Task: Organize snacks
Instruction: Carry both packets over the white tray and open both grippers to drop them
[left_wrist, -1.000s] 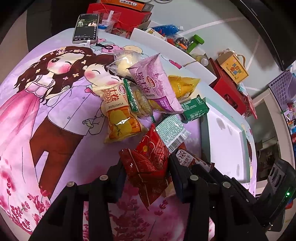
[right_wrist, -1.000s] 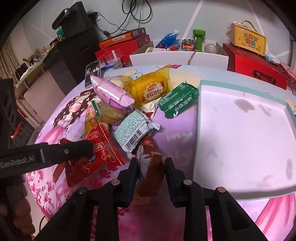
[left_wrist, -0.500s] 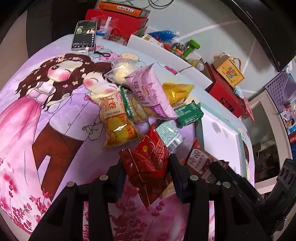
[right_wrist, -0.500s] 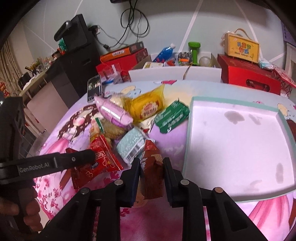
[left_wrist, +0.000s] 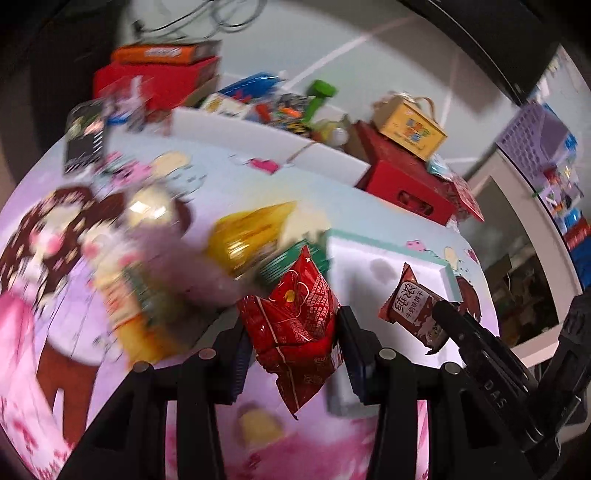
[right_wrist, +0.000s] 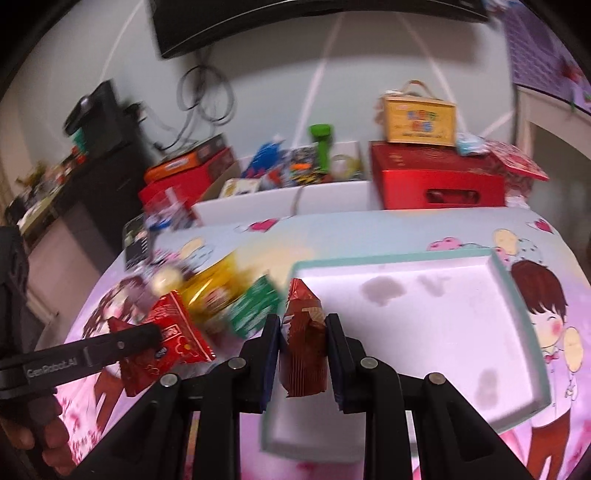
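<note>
Left hand-held gripper (left_wrist: 293, 349): jaws clamped on red packet (left_wrist: 295, 325), pitched down. Right hand-held gripper (right_wrist: 303, 354): jaws clamped on brown packet (right_wrist: 303, 343), just right of left unit. Person's hand (right_wrist: 44, 439) grips left unit's handle.

The snack pile (left_wrist: 177, 280) on the left blurs beyond reading. A red packet (left_wrist: 295, 325) hides its near edge. The phone (left_wrist: 83, 138) far left is smeared.

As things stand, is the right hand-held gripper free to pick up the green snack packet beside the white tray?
Probably not yet. The right hand-held gripper is shut on a brown snack packet, so its jaws are occupied. The green snack packet lies uncovered just ahead, beside the white tray.
</note>
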